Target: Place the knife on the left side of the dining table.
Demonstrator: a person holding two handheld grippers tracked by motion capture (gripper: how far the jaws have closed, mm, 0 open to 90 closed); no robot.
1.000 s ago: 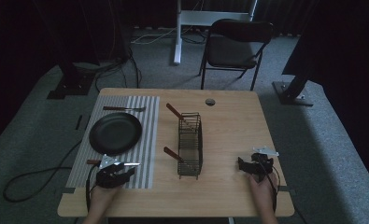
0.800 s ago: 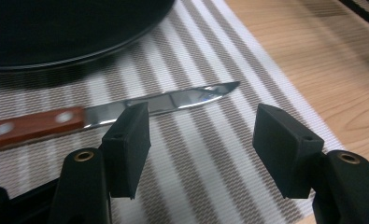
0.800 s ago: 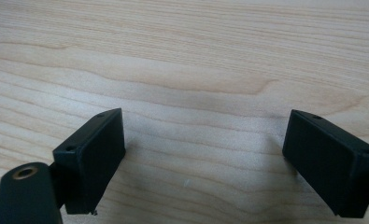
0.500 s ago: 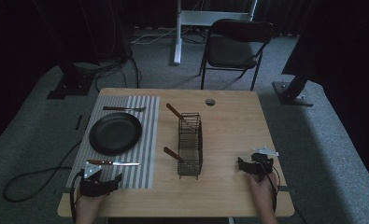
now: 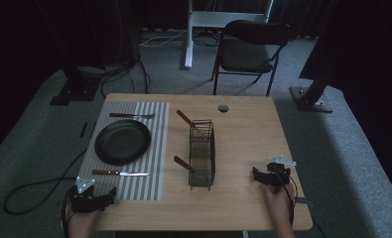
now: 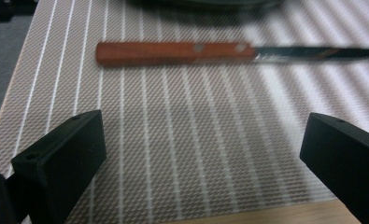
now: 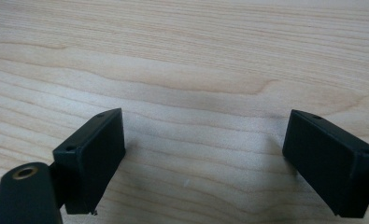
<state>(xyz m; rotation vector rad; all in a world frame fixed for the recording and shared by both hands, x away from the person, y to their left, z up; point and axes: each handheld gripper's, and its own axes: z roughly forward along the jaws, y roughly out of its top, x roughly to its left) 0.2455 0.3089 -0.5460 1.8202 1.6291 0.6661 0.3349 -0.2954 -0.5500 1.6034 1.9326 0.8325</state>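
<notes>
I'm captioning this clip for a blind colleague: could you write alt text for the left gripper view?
A wooden-handled knife lies flat on a striped placemat, blade pointing right, just beyond the open, empty left gripper. A dark plate's edge shows at the top.

The table (image 5: 243,144) has a light wood top and stands on grey carpet (image 5: 342,148). Behind it stands a dark folding chair (image 5: 250,49), beside a white stand base (image 5: 203,22). Black cables (image 5: 119,74) lie on the floor. The surroundings are dim.
</notes>
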